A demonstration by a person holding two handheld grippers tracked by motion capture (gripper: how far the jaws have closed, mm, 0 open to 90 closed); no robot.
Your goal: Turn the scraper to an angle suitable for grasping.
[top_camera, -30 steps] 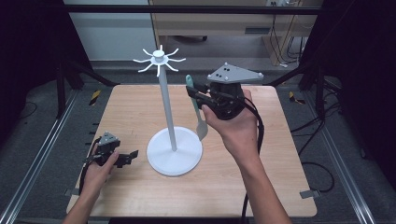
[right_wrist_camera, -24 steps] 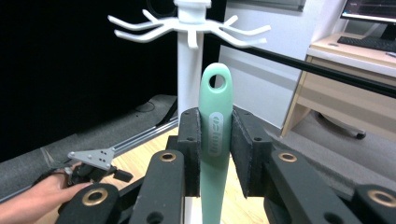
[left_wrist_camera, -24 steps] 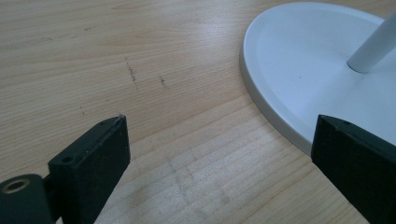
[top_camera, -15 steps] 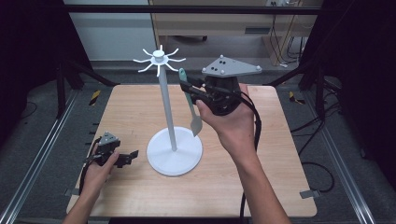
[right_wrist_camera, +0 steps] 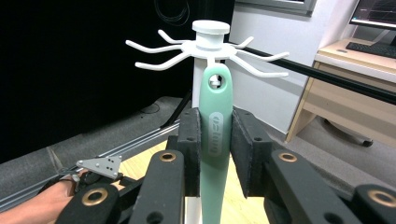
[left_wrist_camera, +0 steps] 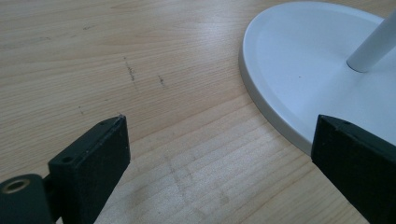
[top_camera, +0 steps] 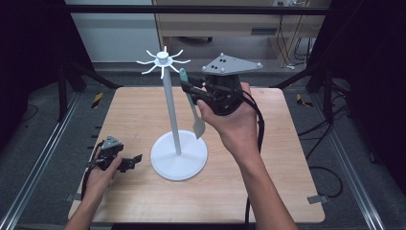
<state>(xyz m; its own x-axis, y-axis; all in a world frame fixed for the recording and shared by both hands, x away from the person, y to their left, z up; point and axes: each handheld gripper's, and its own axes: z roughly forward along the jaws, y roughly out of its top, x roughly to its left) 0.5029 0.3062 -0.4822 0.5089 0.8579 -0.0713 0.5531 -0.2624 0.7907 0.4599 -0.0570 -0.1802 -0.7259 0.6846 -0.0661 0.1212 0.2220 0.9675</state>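
Observation:
A white stand [top_camera: 170,105] with a round base [top_camera: 179,158] and a crown of hooks [top_camera: 163,60] rises from the middle of the table. My right gripper [top_camera: 188,87] is shut on the mint-green handle of a spatula [top_camera: 197,125], which hangs blade down beside the pole. In the right gripper view the spatula handle [right_wrist_camera: 215,100] stands upright between the pads of my right gripper [right_wrist_camera: 215,135], its hole just under the hook crown [right_wrist_camera: 210,44]. My left gripper [top_camera: 131,162] rests on the table left of the base, open and empty; its view shows the left gripper [left_wrist_camera: 222,140] facing the base rim [left_wrist_camera: 317,70].
The wooden table [top_camera: 287,158] has metal rails along both sides. Dark curtains stand left and right. A desk and a white wall lie beyond the far edge. The person's left hand [right_wrist_camera: 42,205] lies low on the table.
My right gripper has lifted the spatula a little and brought its handle top closer to the hook crown. The left gripper has stayed put.

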